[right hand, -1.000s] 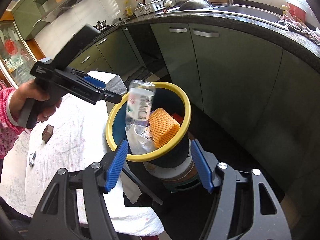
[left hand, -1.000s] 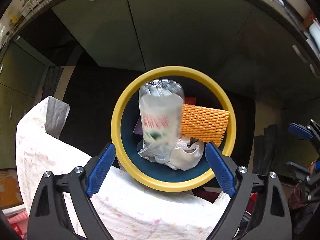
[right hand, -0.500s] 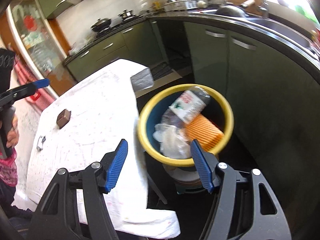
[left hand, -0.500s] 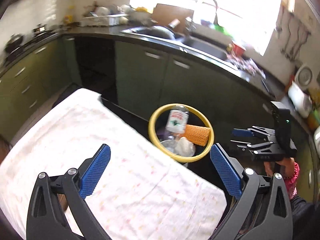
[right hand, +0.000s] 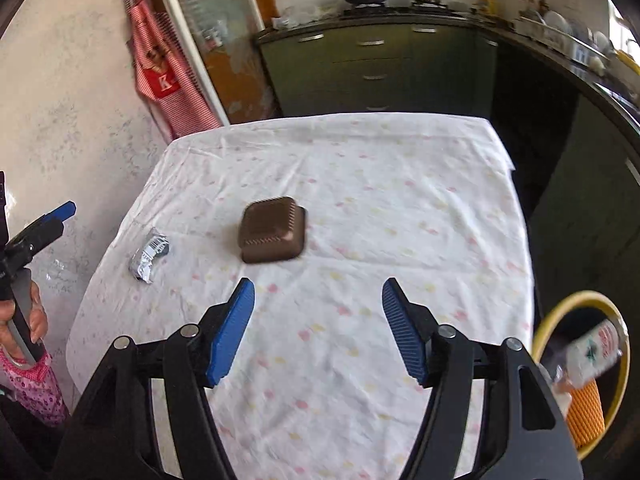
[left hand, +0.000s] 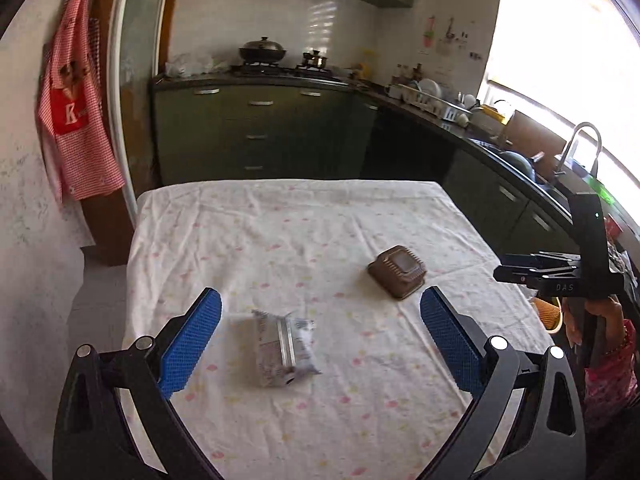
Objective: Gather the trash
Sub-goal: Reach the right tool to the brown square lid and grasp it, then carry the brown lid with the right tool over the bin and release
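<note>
A crumpled silver wrapper [left hand: 280,348] lies on the white cloth of the table [left hand: 280,240], low between the spread fingers of my left gripper [left hand: 320,344], which hovers open above it without touching. A brown plastic tray [left hand: 398,272] rests upside down further right. In the right wrist view the brown tray [right hand: 274,230] sits ahead of my right gripper [right hand: 318,330], open and empty, with the wrapper [right hand: 151,254] off to the left. The yellow-rimmed bin [right hand: 560,312] stands past the table's right edge, holding a clear bottle [right hand: 592,350] and orange foam mesh [right hand: 584,412].
Green kitchen cabinets [left hand: 256,136] and a dark counter with a sink run behind and right of the table. A red checked apron [left hand: 76,120] hangs on the left wall. The other gripper, held in a hand, shows at each view's edge.
Both grippers swung away from the bin and now look over the table. The bottle stays in the bin. The left jaws stand a little wider than a second ago.
</note>
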The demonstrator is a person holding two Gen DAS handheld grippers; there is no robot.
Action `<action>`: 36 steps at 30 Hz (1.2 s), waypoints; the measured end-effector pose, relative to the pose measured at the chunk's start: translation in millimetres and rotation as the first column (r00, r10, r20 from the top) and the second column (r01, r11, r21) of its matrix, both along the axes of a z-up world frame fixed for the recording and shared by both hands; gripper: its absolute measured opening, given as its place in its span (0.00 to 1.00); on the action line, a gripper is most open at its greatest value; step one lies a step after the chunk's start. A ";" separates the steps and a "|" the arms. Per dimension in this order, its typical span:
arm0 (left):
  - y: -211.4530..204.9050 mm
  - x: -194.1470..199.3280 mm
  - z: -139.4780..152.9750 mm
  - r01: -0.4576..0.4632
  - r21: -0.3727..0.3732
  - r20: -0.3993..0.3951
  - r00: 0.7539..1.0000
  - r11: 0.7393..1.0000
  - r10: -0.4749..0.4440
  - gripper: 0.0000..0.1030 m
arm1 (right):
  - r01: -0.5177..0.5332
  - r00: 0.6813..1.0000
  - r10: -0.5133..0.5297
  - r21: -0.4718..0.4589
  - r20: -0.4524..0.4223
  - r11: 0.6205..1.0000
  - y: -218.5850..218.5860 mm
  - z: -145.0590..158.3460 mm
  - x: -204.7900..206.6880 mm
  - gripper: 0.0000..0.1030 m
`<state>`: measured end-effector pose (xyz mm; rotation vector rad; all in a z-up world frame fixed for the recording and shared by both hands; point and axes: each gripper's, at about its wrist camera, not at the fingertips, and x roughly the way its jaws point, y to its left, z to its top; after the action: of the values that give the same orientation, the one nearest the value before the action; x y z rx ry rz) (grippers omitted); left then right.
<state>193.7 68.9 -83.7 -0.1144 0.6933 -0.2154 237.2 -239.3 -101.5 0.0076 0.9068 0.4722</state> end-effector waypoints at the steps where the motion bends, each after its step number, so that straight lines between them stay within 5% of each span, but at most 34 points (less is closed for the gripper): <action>1: 6.0 0.3 -5.9 -0.008 0.009 -0.006 1.000 1.000 0.008 0.95 | -0.027 1.000 0.027 -0.014 0.007 1.000 18.9 -2.7 9.3 0.63; 6: 0.3 10.2 -28.3 0.023 0.030 -0.031 0.999 0.999 -0.022 0.95 | -0.064 0.998 0.064 -0.077 -0.009 0.995 77.4 -28.5 49.9 0.71; 14: -12.6 22.4 -41.1 0.076 0.015 -0.044 0.996 0.997 -0.075 0.95 | -0.023 0.999 0.015 -0.147 -0.052 0.989 97.1 -52.9 73.3 0.71; 19: -13.6 28.5 -49.6 0.071 0.010 -0.073 0.995 0.997 -0.070 0.95 | -0.007 0.998 -0.005 -0.183 -0.065 0.983 104.3 -63.8 77.9 0.61; 29: -21.7 32.8 -55.6 0.066 0.044 -0.098 0.993 0.997 -0.061 0.95 | 0.002 0.999 -0.005 -0.101 -0.034 0.995 85.2 -35.8 53.3 0.60; 36: -34.6 30.1 -51.4 0.079 0.076 -0.098 0.993 0.994 -0.072 0.95 | 0.114 0.993 -0.113 -0.065 0.021 0.991 11.2 -7.1 16.2 0.60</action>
<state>223.9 34.2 -135.1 -0.0225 0.8009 -0.2558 253.4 -228.2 -108.6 -0.0053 0.8993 0.3359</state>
